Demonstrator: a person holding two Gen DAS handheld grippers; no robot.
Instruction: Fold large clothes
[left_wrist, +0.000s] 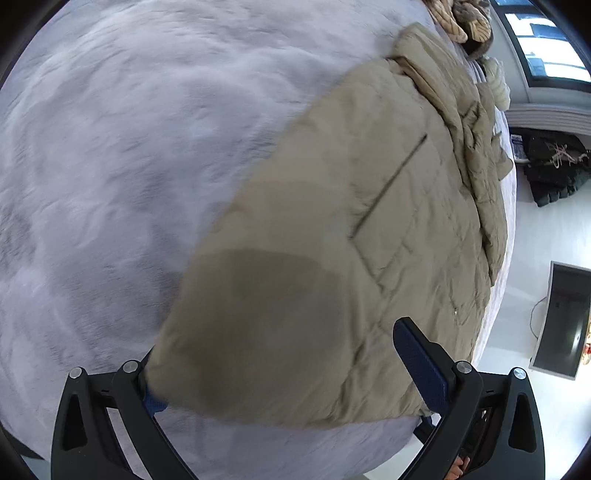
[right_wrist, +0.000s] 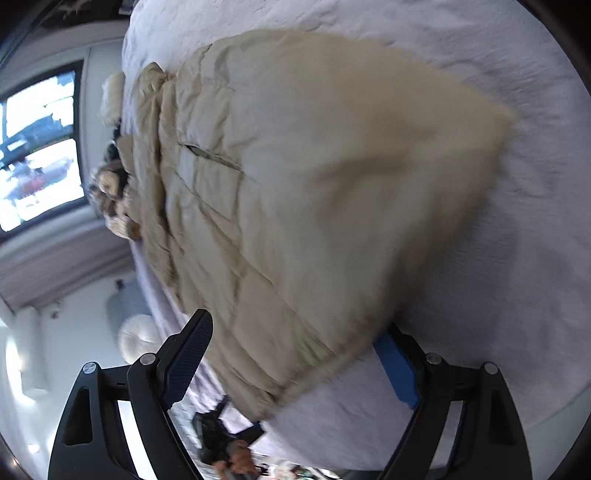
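- One beige quilted puffer coat (left_wrist: 388, 206) is the only large garment in hand; it lies spread along the edge of a bed covered by a pale grey plush blanket (left_wrist: 129, 166), its hem end nearest both cameras and its bunched sleeves or hood at the far end.
- Judged by its look, it is soft, puffy and light for its bulk, with a smooth shell that may slip; it will sag and trap air, so folds will likely spring back unless pressed flat.
- Best hold, I think: the thicker stitched hem band or a seam at the corners, one corner per side, not the slick middle panel.
- Two hand-held grippers: the left hand-held gripper (left_wrist: 295, 373) stands spread wide with the hem corner between its fingers, pads not visibly pressing; the right hand-held gripper (right_wrist: 299, 365) is likewise spread, straddling the other hem corner.
- One slanted pocket slit (left_wrist: 391, 184) shows in each view.
- One brown-and-cream fluffy heap (right_wrist: 114, 199) lies beyond the coat; what it is I cannot tell.
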